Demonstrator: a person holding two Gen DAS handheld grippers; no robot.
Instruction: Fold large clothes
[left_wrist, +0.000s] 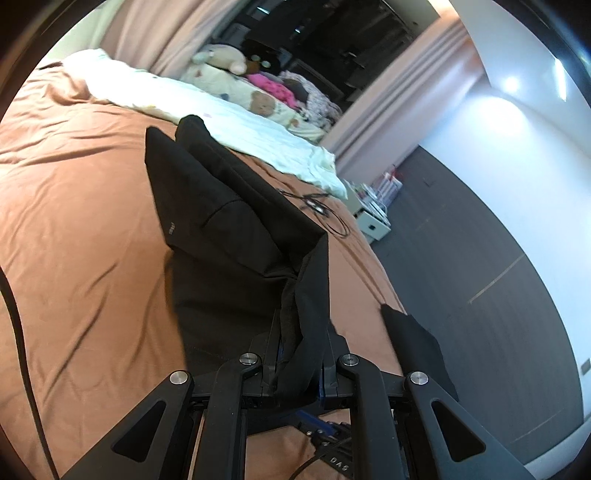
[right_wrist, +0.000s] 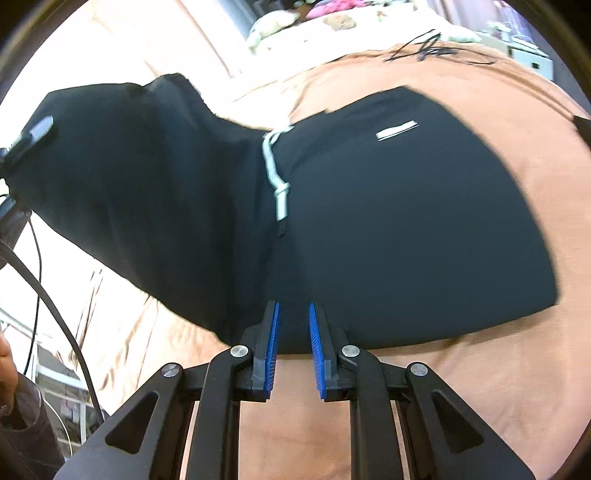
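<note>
Left wrist view: the left gripper (left_wrist: 301, 354) has its fingers closed on a fold of the black trousers (left_wrist: 221, 206), the cloth bunched up between them and hiding the blue pads. From the grip the trousers run away across the brown bedspread (left_wrist: 81, 206), partly lifted off it. A white quilt (left_wrist: 236, 122) lies along the far edge of the bed, with a plush toy (left_wrist: 221, 57) and a heap of clothes behind it. A thin black cable (left_wrist: 314, 203) lies on the bedspread near the quilt.

Right wrist view: the right gripper (right_wrist: 294, 325) shows a narrow gap between its blue pads with nothing held in it; its fingertips reach over the near edge of the trousers (right_wrist: 388, 229). These lie spread on the bedspread (right_wrist: 498, 369), white drawstring (right_wrist: 275, 173) on top, and their left part is raised.
</note>
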